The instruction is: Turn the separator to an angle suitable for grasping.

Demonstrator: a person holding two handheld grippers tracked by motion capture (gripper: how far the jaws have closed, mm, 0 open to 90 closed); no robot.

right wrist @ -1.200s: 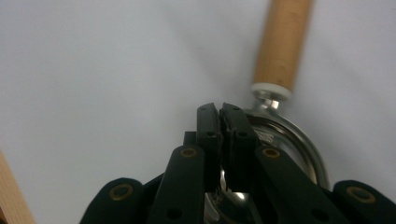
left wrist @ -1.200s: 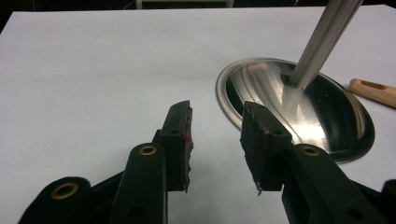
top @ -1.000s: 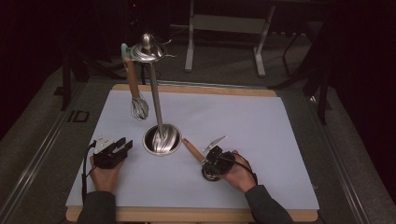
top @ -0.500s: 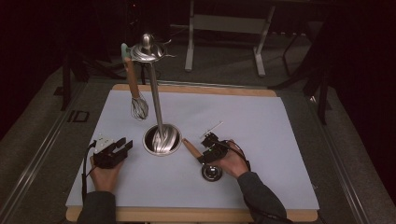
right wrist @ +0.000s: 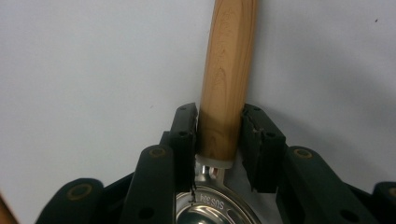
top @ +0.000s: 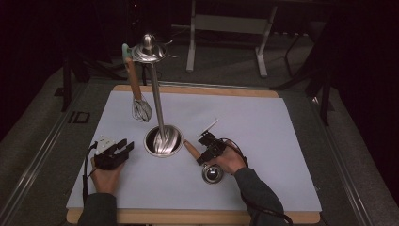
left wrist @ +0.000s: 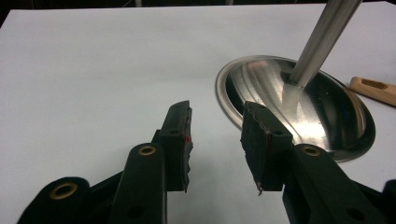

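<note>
A steel utensil stand has a round base (top: 163,141) (left wrist: 327,107) and a tall pole (top: 156,99). From its top a whisk (top: 141,109) with a wooden handle hangs. A steel ladle lies right of the base, with its bowl (top: 212,173) (right wrist: 210,210) toward the person and its wooden handle (top: 190,148) (right wrist: 229,70) pointing at the base. My right gripper (top: 203,157) (right wrist: 219,116) is shut on that handle just above the bowl. To the left of the base, my left gripper (top: 123,147) (left wrist: 217,112) rests open with nothing between its jaws.
Everything sits on a white mat (top: 263,122) over a wooden board whose edge (top: 197,89) shows at the back. Beyond the table is dark floor, with a metal frame's legs (top: 226,42) behind it.
My right gripper has moved from over the ladle's bowl up onto the wooden handle and closed on it, so the bowl is uncovered. The left gripper has stayed put.
</note>
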